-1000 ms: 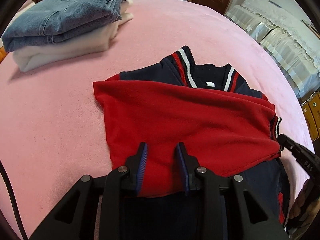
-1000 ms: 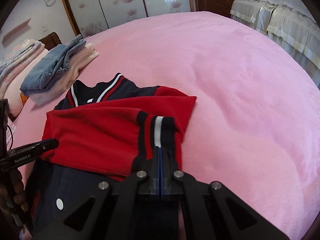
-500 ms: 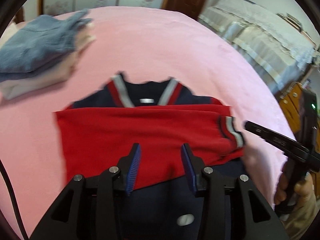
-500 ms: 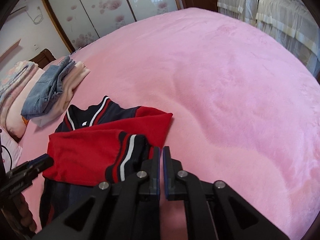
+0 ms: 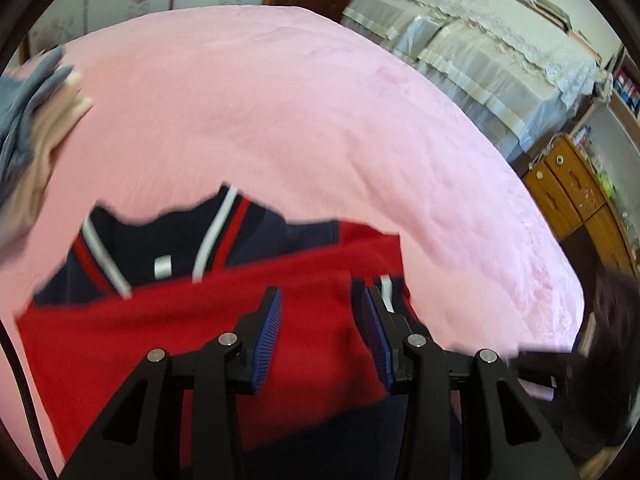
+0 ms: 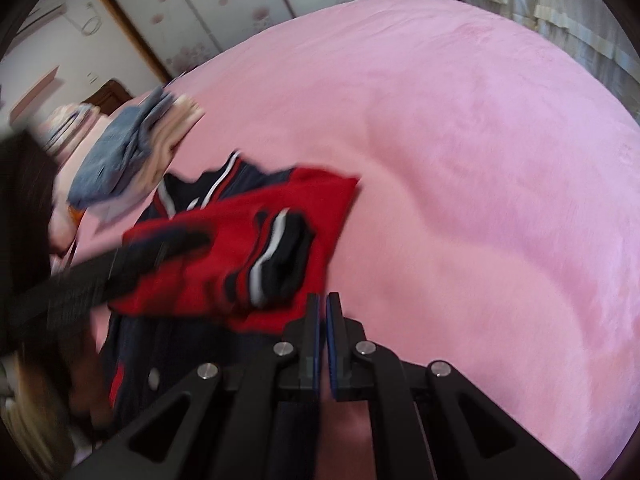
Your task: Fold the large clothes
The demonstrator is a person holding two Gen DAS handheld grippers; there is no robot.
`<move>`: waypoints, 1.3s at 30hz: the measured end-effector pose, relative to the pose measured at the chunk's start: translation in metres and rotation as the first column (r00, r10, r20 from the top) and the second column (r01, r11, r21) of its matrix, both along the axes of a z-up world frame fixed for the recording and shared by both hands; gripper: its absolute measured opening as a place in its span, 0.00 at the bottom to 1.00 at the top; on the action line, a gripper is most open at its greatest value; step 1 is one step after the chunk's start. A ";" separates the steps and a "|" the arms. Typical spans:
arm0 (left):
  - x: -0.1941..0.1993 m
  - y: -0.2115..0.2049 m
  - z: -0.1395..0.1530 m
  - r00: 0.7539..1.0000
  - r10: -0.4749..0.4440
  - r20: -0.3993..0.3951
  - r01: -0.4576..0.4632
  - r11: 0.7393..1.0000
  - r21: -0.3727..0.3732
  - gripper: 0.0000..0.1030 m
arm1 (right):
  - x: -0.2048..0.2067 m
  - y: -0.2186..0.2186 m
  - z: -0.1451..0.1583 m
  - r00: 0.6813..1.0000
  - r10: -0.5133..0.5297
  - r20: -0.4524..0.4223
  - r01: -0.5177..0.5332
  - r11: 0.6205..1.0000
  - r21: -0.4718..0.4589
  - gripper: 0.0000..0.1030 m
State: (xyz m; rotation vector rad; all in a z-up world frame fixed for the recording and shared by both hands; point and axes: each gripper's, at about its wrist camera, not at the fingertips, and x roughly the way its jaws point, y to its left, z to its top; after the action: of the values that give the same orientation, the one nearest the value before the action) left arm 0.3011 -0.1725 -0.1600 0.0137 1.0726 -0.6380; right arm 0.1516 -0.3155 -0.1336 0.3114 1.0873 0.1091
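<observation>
On pink bed [image 5: 320,120]: one jacket [image 5: 200,320], two stacked garments [image 6: 132,152]; left tongs [image 5: 318,332] parted and empty, right tongs [image 6: 323,320] closed, empty.

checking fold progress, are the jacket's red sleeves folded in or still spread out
Folded in: the red sleeves lie across the navy jacket body, the striped cuff resting on top.

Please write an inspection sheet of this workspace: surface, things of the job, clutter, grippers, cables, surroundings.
Surface: pink blanket on a bed, softly rumpled.
Job's things: navy and red jacket, red sleeves folded across it, striped cuff on top.
Clutter: folded clothes pile beyond the collar.
Grippers: left gripper open above the red sleeve, holding nothing; right gripper shut, empty, beside the cuff.
Cables: dark cable at the left view's edge.
Surroundings: covered sofa, wooden cabinet, flowered wardrobe doors.
</observation>
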 end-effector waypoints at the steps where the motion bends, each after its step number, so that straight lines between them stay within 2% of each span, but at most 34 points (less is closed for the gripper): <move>1: 0.007 -0.004 0.000 1.000 -0.030 -0.001 0.030 0.999 0.017 0.39 | -0.005 0.003 -0.002 1.000 0.003 -0.003 -0.003 1.000 0.016 0.04; 5: 0.041 -0.023 -0.008 0.983 -0.175 -0.061 0.179 0.981 0.069 0.39 | -0.010 0.005 -0.011 0.999 -0.029 -0.023 0.031 0.995 0.096 0.06; 7: 0.055 -0.033 -0.013 0.967 -0.237 -0.094 0.245 0.966 0.082 0.39 | -0.010 0.004 -0.018 0.998 -0.051 -0.039 0.056 0.988 0.144 0.13; 9: 0.062 -0.046 -0.018 0.941 -0.319 -0.112 0.330 0.939 0.101 0.39 | -0.010 0.004 -0.023 0.996 -0.081 -0.044 0.088 0.979 0.185 0.24; 13: 0.072 -0.064 -0.028 0.899 -0.419 -0.127 0.435 0.890 0.138 0.39 | -0.010 -0.002 -0.029 0.988 -0.149 -0.043 0.155 0.961 0.231 0.25; 18: 0.076 -0.075 -0.034 0.841 -0.519 -0.153 0.537 0.835 0.119 0.39 | -0.013 -0.011 -0.040 0.974 -0.218 -0.064 0.227 0.923 0.310 0.25; 21: 0.080 -0.075 -0.032 0.824 -0.544 -0.157 0.563 0.818 0.120 0.39 | -0.015 -0.016 -0.041 0.967 -0.246 -0.068 0.254 0.902 0.348 0.25; 24: 0.085 -0.075 -0.029 0.819 -0.550 -0.164 0.569 0.817 0.098 0.39 | -0.021 -0.020 -0.044 0.958 -0.279 -0.062 0.281 0.878 0.387 0.25; 30: 0.090 -0.077 -0.021 0.810 -0.561 -0.170 0.577 0.815 0.059 0.39 | -0.030 -0.022 -0.044 0.952 -0.303 -0.049 0.296 0.867 0.400 0.25; 35: 0.079 -0.093 -0.019 0.782 -0.600 -0.168 0.617 0.783 0.076 0.39 | -0.035 -0.026 -0.049 0.941 -0.329 -0.073 0.327 0.837 0.439 0.25; 39: 0.069 -0.101 -0.015 0.756 -0.635 -0.158 0.653 0.750 0.105 0.39 | -0.041 -0.022 -0.044 0.941 -0.335 -0.052 0.325 0.847 0.420 0.25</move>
State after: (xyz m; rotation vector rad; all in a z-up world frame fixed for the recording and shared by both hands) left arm 0.3703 -0.2739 -0.1747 0.5153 1.2283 -1.1942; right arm 0.1106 -0.3374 -0.1779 0.8861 0.9648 0.0385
